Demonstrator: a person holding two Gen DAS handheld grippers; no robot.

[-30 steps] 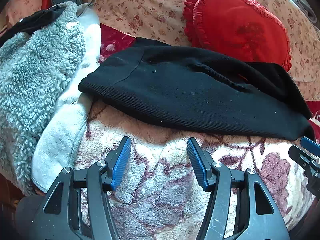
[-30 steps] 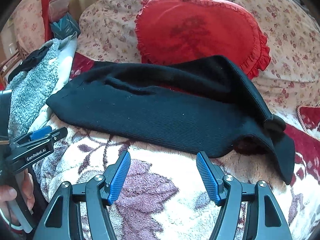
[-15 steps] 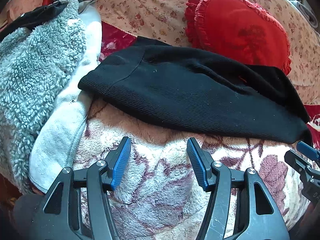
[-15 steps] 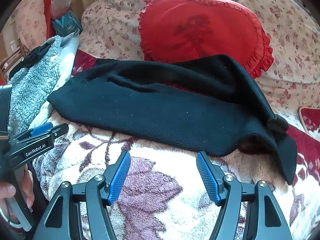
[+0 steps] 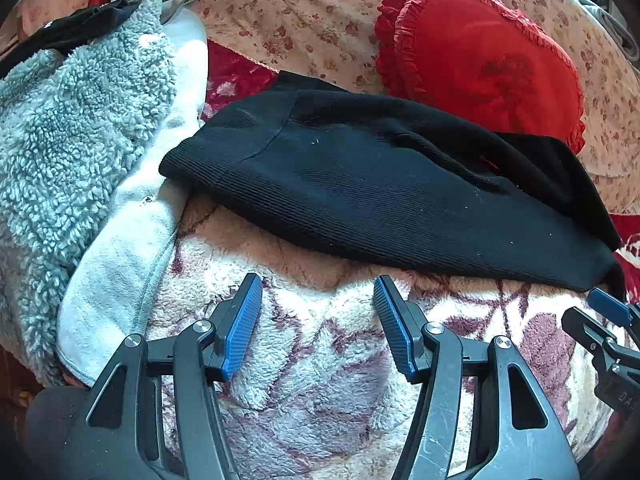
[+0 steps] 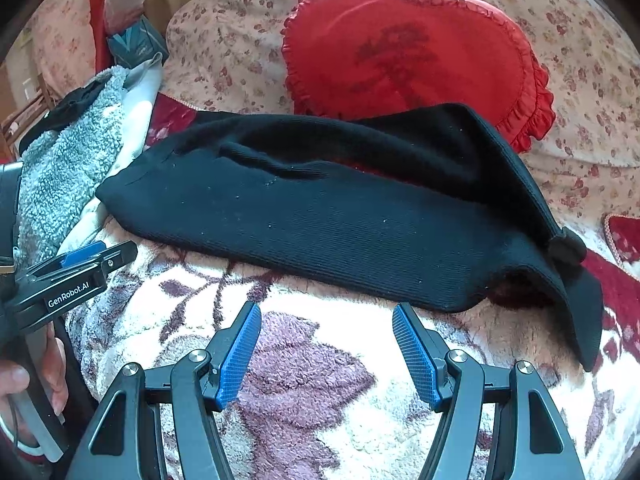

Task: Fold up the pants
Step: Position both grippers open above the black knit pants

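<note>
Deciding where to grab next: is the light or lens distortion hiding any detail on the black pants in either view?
Left wrist view: sharp, sunlit, the black pants show ribbing, though fisheye bends the edges. Right wrist view: also sharp; the shaded fold under the pants' right end is too dark to read, and the floral blanket looks bright but not blown out.

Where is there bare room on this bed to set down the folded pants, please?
The fleece blanket in front of the black pants, between both open grippers, is free. Left is crowded by the grey fleece pile; behind, the red heart cushion takes the space.
</note>
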